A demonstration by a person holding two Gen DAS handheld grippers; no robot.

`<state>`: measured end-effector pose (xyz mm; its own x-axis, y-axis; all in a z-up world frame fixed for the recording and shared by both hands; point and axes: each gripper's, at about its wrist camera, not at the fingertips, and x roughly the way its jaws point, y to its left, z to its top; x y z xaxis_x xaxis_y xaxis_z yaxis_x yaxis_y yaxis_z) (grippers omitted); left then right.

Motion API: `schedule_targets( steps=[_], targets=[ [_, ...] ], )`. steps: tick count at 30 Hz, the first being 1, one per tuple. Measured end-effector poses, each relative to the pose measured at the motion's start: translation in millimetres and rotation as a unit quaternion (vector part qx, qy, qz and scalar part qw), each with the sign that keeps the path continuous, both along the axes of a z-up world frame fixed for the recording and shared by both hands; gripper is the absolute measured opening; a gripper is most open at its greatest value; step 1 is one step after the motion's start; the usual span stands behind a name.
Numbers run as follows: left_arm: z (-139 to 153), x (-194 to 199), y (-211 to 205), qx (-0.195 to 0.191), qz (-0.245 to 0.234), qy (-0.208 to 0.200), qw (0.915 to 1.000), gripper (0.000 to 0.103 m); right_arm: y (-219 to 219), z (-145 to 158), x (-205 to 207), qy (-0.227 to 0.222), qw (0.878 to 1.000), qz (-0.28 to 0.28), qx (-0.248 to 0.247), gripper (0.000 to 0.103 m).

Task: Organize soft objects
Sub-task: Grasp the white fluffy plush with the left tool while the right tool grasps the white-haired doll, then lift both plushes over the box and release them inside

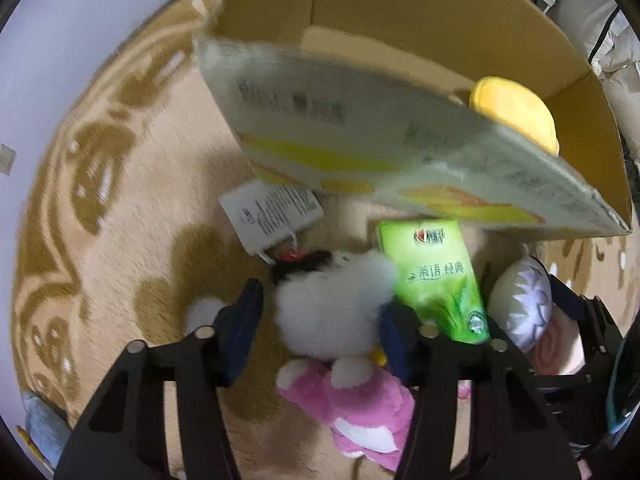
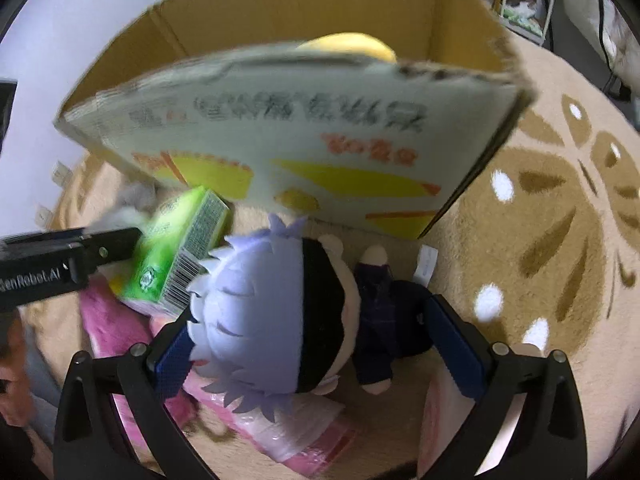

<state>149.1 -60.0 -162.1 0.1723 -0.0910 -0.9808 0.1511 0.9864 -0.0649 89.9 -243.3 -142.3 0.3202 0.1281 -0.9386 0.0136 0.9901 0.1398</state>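
A plush beige carpet [image 2: 560, 208] with a brown leaf-and-scroll pattern and white spots covers the floor. A plain pale lilac-white wall [image 1: 60, 60] borders it on one side. A white metal-framed rack [image 2: 528, 4] stands beyond the carpet's far edge.

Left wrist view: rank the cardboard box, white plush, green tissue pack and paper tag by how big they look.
1. cardboard box
2. white plush, though it's nearest the camera
3. green tissue pack, close to the plush, so unsure
4. paper tag
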Motion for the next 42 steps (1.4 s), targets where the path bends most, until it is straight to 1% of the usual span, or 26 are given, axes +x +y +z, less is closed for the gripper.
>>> schedule_targets(
  steps=[2,3,5,7,9,11,12,13,15,16,17,20,25,30,33,34,37,39,40,42],
  targets=[
    [-5.8,1.2,-0.6,-0.012,0.001,0.019,0.9997,0.05,4.7,0.4,0.7,-0.002,1.0,0.008,-0.011,0.103],
    [-6.7,1.7,-1.9,-0.007,0.0,0.017,0.9998,0.05,6.0,0.5,1.2,-0.004,1.0,0.01,-0.012,0.103],
    [-6.2,2.9,-5.0,0.004,-0.007,0.008,0.9999,0.045,6.6,0.9,2.1,-0.007,1.0,0.011,-0.014,0.103],
    [-5.7,4.5,-7.4,0.004,-0.011,0.004,0.9999,0.042,5.5,2.9,1.8,-0.013,1.0,0.008,-0.016,0.098],
    [-5.3,5.6,-9.7,0.008,-0.014,0.002,0.9999,0.04,3.3,6.7,-0.1,-0.019,1.0,0.007,-0.01,0.097],
    [-4.8,7.3,-10.5,0.013,-0.017,-0.001,0.9998,0.038,4.0,7.3,-0.3,-0.021,1.0,0.011,-0.012,0.096],
    [-4.4,8.3,-10.6,0.014,-0.017,-0.002,0.9998,0.035,5.5,7.5,-1.4,-0.021,1.0,0.013,-0.014,0.096],
    [-3.7,8.9,-10.6,0.015,-0.016,-0.001,0.9998,0.035,6.2,9.2,-2.8,-0.023,0.999,0.014,-0.016,0.094],
    [-0.9,8.7,-9.7,0.016,-0.014,-0.004,0.9998,0.035,8.6,13.5,-3.9,-0.032,0.999,0.02,-0.016,0.091],
    [2.0,8.3,-8.3,0.016,-0.014,-0.008,0.9997,0.035,10.3,17.8,-6.2,-0.042,0.999,0.021,-0.014,0.074],
    [5.0,7.8,-5.5,0.017,-0.013,-0.013,0.9997,0.034,12.4,27.2,-8.9,-0.062,0.998,0.027,-0.014,0.073],
    [15.5,4.5,-2.4,0.013,-0.01,-0.032,0.9994,0.033,19.1,45.4,-16.6,-0.096,0.994,0.043,-0.015,0.073],
    [32.5,-0.2,8.3,0.011,0.004,-0.062,0.998,0.033,20.2,55.0,-22.1,-0.11,0.992,0.054,-0.014,0.072],
    [51.2,-23.7,24.4,-0.004,0.028,-0.092,0.9954,0.033,17.8,75.6,-34.7,-0.147,0.988,0.055,0.004,0.073],
    [67.4,-34.9,28.8,-0.019,0.051,-0.11,0.9924,0.033,18.8,95.5,-46.9,-0.195,0.979,0.05,-0.008,0.073],
    [66.8,-36.0,32.4,-0.019,0.057,-0.115,0.9915,0.033,18.0,101.4,-50.8,-0.209,0.977,0.049,-0.006,0.073],
    [80.0,-39.6,38.0,-0.003,0.056,-0.14,0.9885,0.033,17.3,116.9,-62.9,-0.246,0.968,0.048,-0.003,0.073],
    [91.4,-48.3,40.5,-0.005,0.058,-0.157,0.9859,0.033,18.2,125.0,-66.4,-0.263,0.964,0.047,-0.003,0.073],
    [91.3,-47.8,42.4,-0.007,0.06,-0.165,0.9845,0.033,17.7,129.9,-69.4,-0.275,0.96,0.046,-0.004,0.073],
    [101.1,-52.6,47.8,-0.013,0.061,-0.194,0.979,0.033,15.5,137.6,-72.7,-0.291,0.956,0.044,-0.007,0.073]
  ],
)
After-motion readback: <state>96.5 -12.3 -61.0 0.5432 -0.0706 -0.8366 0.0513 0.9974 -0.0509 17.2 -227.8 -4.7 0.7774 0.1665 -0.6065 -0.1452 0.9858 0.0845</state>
